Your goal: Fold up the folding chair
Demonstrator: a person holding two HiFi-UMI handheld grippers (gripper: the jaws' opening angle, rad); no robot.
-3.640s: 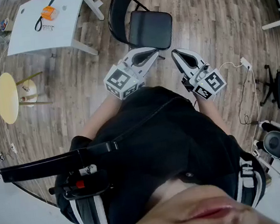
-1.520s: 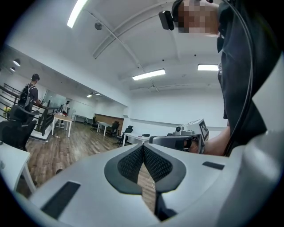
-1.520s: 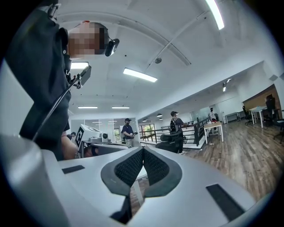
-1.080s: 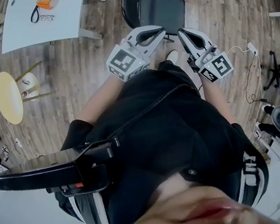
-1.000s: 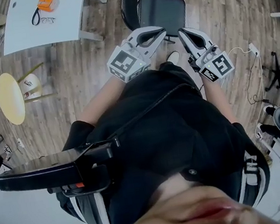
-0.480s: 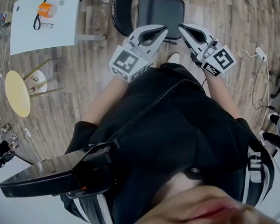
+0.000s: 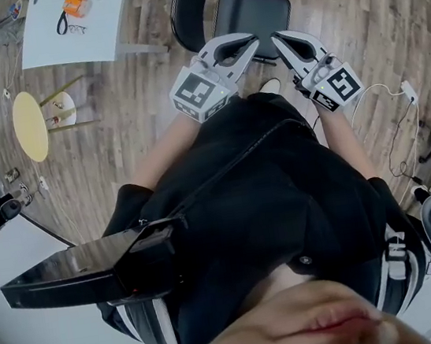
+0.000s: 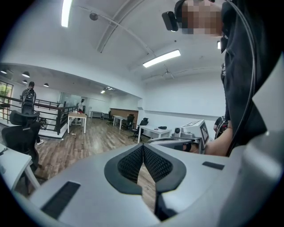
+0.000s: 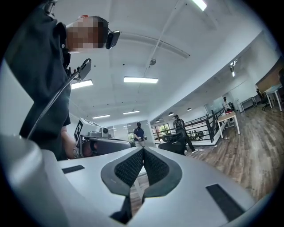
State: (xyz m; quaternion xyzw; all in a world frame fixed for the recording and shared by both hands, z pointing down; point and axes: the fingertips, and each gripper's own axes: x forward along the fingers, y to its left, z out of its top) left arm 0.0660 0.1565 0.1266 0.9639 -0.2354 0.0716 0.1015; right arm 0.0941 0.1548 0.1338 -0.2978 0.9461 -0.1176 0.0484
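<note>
Holding both pairs of jaws clenched tight with nothing between them, I have my left hand-held gripper [image 7: 251, 41] and my right hand-held gripper [image 7: 279, 37] pointing forward and in toward each other like a V. Their tips are near each other but apart. From my head view they sit right at the near edge of the folding chair [image 7: 250, 10], and I cannot tell if they touch it.

The chair is open, with its black seat flat and its round back on the far side. There is bare wood floor [image 7: 343, 6] to its right and behind it, so that side is free. On its left a strip of floor lies between it and a white tabletop [image 7: 74, 40], which has an orange thing [image 7: 74, 4] on it. A small yellow round table [image 7: 30, 126] stands further left. A white cable [image 7: 382, 108] lies on the floor on my right.

Both my forearms reach out from my body, and the marker cubes face up.
</note>
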